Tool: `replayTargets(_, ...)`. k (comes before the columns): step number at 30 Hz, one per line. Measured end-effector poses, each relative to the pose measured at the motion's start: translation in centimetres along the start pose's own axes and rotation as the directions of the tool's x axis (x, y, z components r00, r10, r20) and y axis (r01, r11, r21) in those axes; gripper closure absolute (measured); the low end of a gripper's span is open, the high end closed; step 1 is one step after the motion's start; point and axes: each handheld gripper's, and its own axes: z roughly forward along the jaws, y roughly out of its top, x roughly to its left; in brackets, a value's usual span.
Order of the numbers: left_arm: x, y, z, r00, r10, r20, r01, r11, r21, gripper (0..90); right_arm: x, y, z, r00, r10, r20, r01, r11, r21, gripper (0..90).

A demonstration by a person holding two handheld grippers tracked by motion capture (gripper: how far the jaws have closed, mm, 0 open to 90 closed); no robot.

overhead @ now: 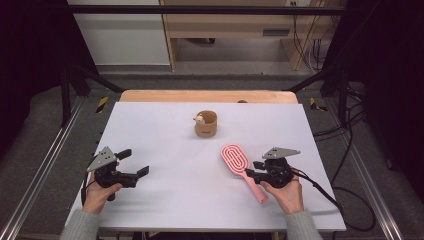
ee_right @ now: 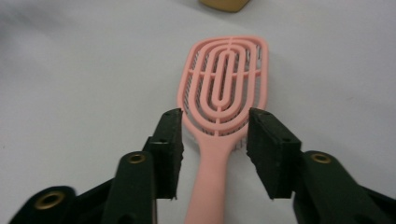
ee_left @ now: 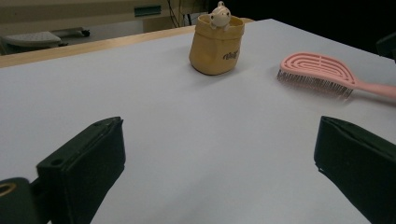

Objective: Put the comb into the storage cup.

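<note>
Jaws of the right gripper [ee_right: 215,154] stand partly open, one on each side of the pink hairbrush [ee_right: 223,93] where its handle widens into the head; a visible gap remains on each side, so the pads do not press on it and nothing is held. Long axis of the brush, as seen in the right gripper view, runs straight away from the jaws, handle toward the hand, head beyond the tips, back of the head upward and bristles against the white table [overhead: 165,130]. From the high view the brush [overhead: 239,164] lies on the right part of the table, its head pointing away and toward the centre, its handle running under the right gripper [overhead: 254,170]. Left gripper [overhead: 136,162] rests well apart on the left side, jaws wide open with bare table between them; the brush [ee_left: 322,72] lies far off to one side of it. Right hand is clearly the nearer. A tan cup-like holder [overhead: 206,124] stands upright near the middle of the far half, apart from the brush, with a small pale figure [overhead: 200,119] on its rim; whether anything lies inside cannot be told. Judgement: any regrasp depends on the jaws closing squarely across the handle's narrow width.
</note>
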Motion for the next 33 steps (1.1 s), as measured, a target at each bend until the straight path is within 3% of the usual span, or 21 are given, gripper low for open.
replayTargets(6,0.0,0.0,0.0,1.0000,0.000,0.000,0.000,1.0000,0.000,1.9,-0.3,0.2,-0.2,0.9992,0.022,0.033,-0.020,0.999,-0.041,31.0)
replayTargets(13,0.0,0.0,0.0,1.0000,0.000,0.001,0.000,1.0000,0.001,1.9,-0.4,0.3,0.3,0.9987,0.023,0.045,-0.022,0.999,-0.040,16.9)
replayTargets(25,0.0,0.0,0.0,1.0000,0.000,0.000,0.000,1.0000,0.001,1.9,-0.3,0.2,1.2,0.9983,0.021,0.055,-0.021,1.000,-0.009,1.9)
replayTargets(33,0.0,0.0,0.0,1.0000,0.000,-0.001,0.000,1.0000,0.002,1.9,0.0,0.3,1.6,0.9982,0.004,0.060,-0.005,1.000,0.021,0.3)
